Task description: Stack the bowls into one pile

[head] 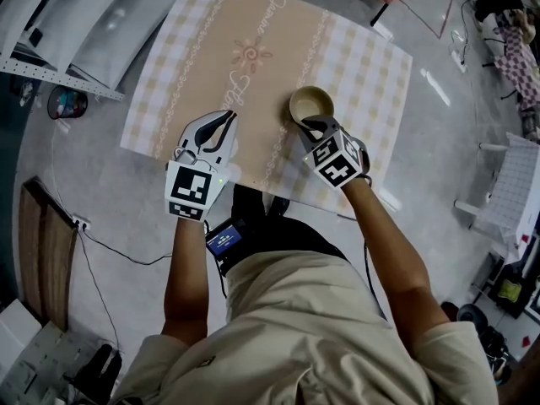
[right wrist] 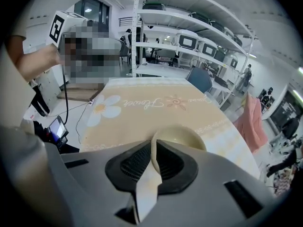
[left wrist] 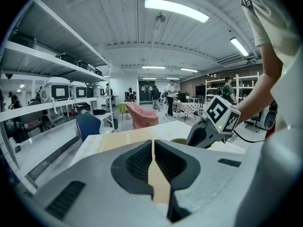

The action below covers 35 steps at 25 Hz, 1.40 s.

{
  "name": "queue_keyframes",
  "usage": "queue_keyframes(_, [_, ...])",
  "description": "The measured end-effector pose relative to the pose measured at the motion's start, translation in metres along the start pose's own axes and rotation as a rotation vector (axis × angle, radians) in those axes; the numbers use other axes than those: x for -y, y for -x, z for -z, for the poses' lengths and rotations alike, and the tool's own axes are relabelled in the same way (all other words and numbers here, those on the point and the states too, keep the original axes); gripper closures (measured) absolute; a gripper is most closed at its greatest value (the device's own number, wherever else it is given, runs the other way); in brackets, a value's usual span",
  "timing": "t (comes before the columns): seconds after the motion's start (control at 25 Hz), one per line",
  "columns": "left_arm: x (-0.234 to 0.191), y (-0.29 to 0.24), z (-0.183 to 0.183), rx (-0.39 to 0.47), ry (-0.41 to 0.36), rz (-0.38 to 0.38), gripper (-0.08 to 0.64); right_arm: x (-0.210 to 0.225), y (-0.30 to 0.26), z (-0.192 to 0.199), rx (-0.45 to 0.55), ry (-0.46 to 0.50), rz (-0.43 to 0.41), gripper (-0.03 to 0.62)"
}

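A cream bowl [head: 311, 104] sits on the checked tablecloth of the table [head: 211, 40], near its front edge; whether it is one bowl or a nested pile I cannot tell. My right gripper [head: 310, 126] is shut on the bowl's near rim. In the right gripper view the rim of the bowl [right wrist: 182, 137] runs between the closed jaws of that gripper [right wrist: 153, 156]. My left gripper [head: 221, 120] hovers over the table's front left part, shut and empty. In the left gripper view its jaws [left wrist: 153, 151] meet, with the bowl [left wrist: 178, 141] and the right gripper [left wrist: 208, 128] beyond.
Metal shelving [head: 51, 24] stands to the table's left. A white lattice chair [head: 515, 194] is at the right, a wooden panel [head: 40, 251] at the lower left, and a cable [head: 110, 251] runs over the floor.
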<state>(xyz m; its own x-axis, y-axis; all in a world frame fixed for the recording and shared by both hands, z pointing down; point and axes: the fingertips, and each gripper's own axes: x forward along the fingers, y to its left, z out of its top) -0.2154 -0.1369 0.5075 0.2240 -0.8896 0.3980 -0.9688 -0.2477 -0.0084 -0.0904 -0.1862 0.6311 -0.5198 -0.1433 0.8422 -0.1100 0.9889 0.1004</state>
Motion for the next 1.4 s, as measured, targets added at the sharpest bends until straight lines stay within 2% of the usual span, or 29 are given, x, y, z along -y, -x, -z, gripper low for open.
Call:
queue_keyframes(0.08, [0.003,0.001,-0.007,0.002,-0.008,0.003,0.545,0.002,0.006,-0.002,0.015,-0.005,0.005,0.561])
queue_keyframes(0.12, [0.004,0.002,-0.010,0.003,-0.011,0.005,0.545,0.004,0.010,-0.004,0.024,-0.010,0.007,0.526])
queue_keyframes(0.28, [0.010,0.010,-0.027,0.012,-0.028,0.014,0.545,0.008,0.037,-0.022,0.111,-0.059,-0.001,0.523])
queue_keyframes(0.44, [0.021,0.021,-0.045,0.017,-0.055,0.025,0.545,0.010,0.083,-0.048,0.263,-0.134,-0.028,0.575])
queue_keyframes(0.56, [0.028,0.032,-0.062,0.034,-0.078,0.037,0.545,0.011,0.125,-0.071,0.385,-0.175,-0.041,0.588])
queue_keyframes(0.84, [0.042,0.063,-0.098,0.089,-0.100,0.063,0.545,0.004,0.222,-0.105,0.550,-0.158,0.009,0.589])
queue_keyframes(1.12, [0.060,0.092,-0.119,0.120,-0.131,0.067,0.545,-0.009,0.288,-0.117,0.638,-0.136,0.066,0.589])
queue_keyframes(1.4, [0.080,0.110,-0.131,0.140,-0.156,0.074,0.545,-0.021,0.322,-0.113,0.663,-0.121,0.103,0.589])
